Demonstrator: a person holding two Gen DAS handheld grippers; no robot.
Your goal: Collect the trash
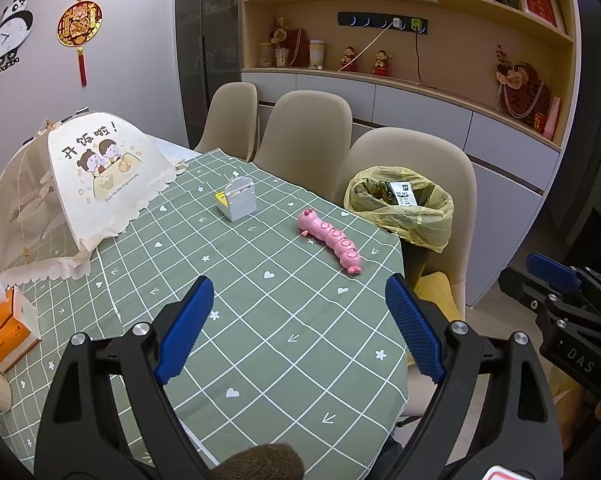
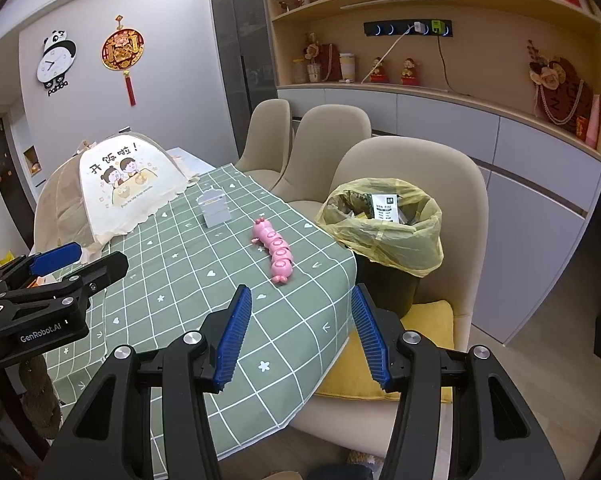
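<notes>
Sitting at right of frame: bin [image 2: 384, 280], yellow bag [image 2: 396, 240] holding wrappers [image 2: 385, 208]. Hovering wide open, gripping nothing: left gripper [image 1: 300, 320], right gripper [image 2: 300, 332].

Clear tablecloth [image 1: 260, 320] ahead; toy [image 1: 332, 242] mid-path.

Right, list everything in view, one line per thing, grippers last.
tablecloth: one, green checked, covering table.
food cover: one, cream mesh, far left on cloth.
grey box: one, mid-table.
caterpillar toy: one, pink, near right edge.
trash bin: one, black, yellow liner, on nearest chair.
chairs: three, beige, along right side.
tissue box: one, orange, left.
cushion: one, yellow, chair seat.
left gripper: blue fingers, open.
right gripper: blue fingers, open.
</notes>
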